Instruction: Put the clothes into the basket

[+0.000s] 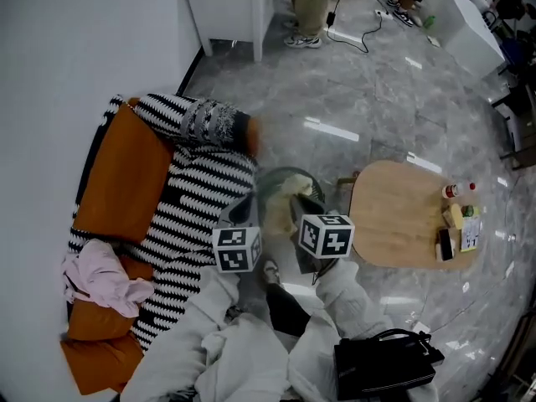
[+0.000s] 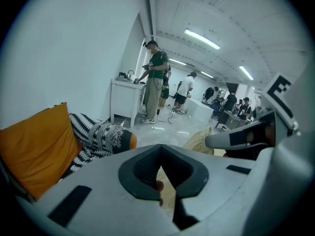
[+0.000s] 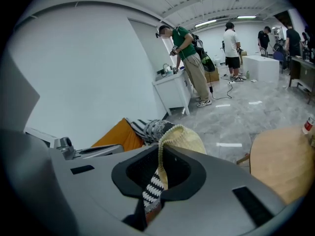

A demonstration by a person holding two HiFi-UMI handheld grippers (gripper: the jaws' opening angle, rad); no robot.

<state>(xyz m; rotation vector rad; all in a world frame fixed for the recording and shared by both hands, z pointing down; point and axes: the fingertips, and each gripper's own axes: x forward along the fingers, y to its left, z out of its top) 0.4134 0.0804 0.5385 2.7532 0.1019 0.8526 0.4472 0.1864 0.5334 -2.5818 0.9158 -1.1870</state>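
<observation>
A pale yellow knitted garment (image 1: 285, 196) with a black-and-white striped edge hangs blurred over the floor, between both grippers. In the right gripper view, my right gripper (image 3: 155, 181) is shut on the garment (image 3: 186, 139), whose striped edge runs down between the jaws. My left gripper (image 2: 165, 186) has its jaws together on cream fabric of the same garment (image 2: 199, 141). Seen from the head, the left gripper (image 1: 244, 213) and the right gripper (image 1: 306, 205) sit side by side just right of the sofa. A blurred round grey outline surrounds the garment; I cannot tell whether it is a basket. A pink garment (image 1: 100, 279) lies on the sofa.
The sofa (image 1: 201, 191) has a black-and-white zigzag cover and orange cushions (image 1: 126, 174). To the right stands a round wooden table (image 1: 402, 216) bearing bottles. A black bag (image 1: 381, 367) lies near my legs. At the back are a white cabinet (image 1: 230, 2) and a standing person (image 1: 308, 7).
</observation>
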